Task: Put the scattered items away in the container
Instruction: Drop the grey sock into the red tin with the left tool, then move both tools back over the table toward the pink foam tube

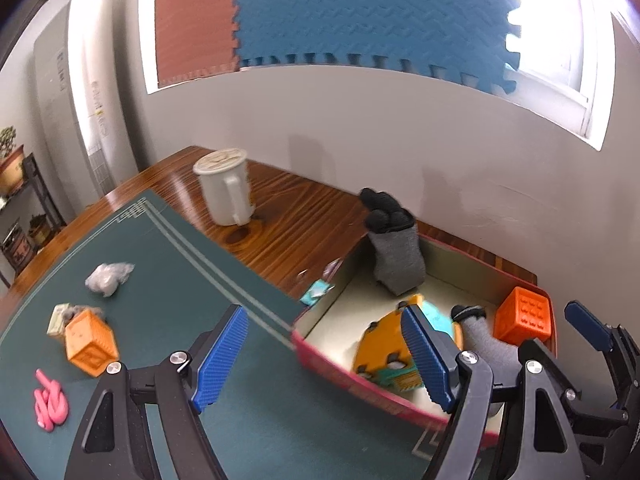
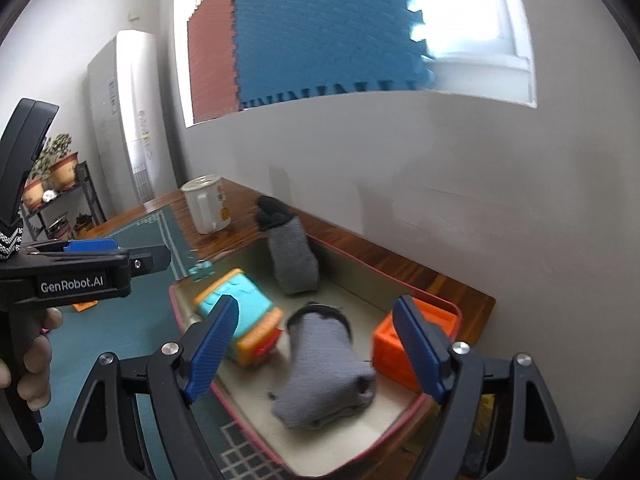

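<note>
Desk mat (image 1: 240, 420) | tray (image 2: 320, 462): socks (image 2: 320, 376), blocks (image 2: 244, 312) | left tongs (image 1: 326, 360) agape, empty | right tongs (image 2: 316, 348) agape, empty

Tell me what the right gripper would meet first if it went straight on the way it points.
Probably the rolled grey sock lying in the pink-rimmed box: it sits between the right gripper's open, empty jaws, though depth is uncertain.

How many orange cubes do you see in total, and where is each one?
2. One orange cube sits on the green mat, still outside. The other orange cube is in the far corner of the red-rimmed box. More may be hidden behind the grippers.
</note>
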